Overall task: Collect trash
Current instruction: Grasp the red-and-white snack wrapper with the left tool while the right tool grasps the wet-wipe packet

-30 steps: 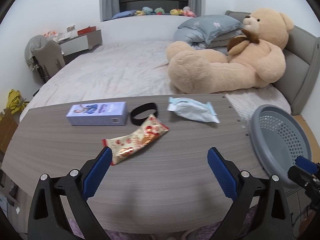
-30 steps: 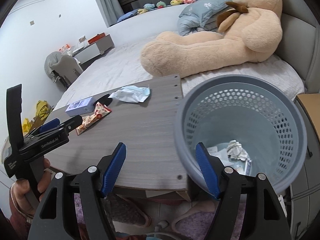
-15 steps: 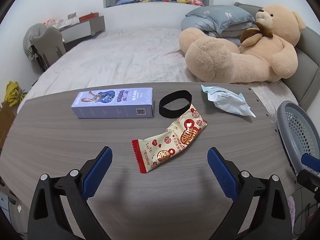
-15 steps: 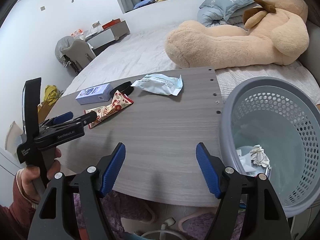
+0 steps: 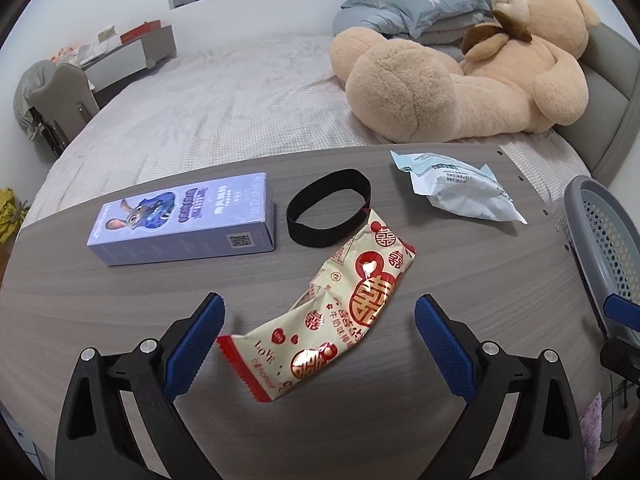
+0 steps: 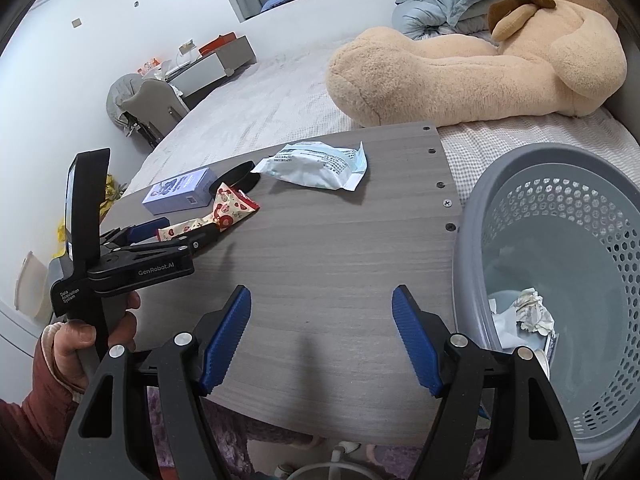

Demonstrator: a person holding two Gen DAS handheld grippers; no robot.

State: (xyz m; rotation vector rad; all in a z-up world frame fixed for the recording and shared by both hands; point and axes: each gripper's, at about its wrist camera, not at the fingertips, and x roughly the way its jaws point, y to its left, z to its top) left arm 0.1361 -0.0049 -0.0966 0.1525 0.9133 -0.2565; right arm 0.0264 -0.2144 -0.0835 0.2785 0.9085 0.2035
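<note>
Left wrist view: approach to the wrapper

Left gripper (image 5: 316,332) fingers stand apart around the crinkled red-and-cream snack wrapper (image 5: 340,308) on the grey wood surface (image 5: 120,300). Lower, close on its near end. Grey perforated plastic basket (image 5: 600,240) waits at 3 o'clock. Right gripper (image 6: 322,336) fingers apart, empty.

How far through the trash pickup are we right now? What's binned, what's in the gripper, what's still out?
Done: crumpled paper already lies in the grey basket. In hand: nothing yet; the left gripper is open, straddling the red-and-cream snack wrapper on the table. The right gripper is open and empty. Left: that wrapper and the pale blue packet. The purple box and black band may not be trash.
</note>
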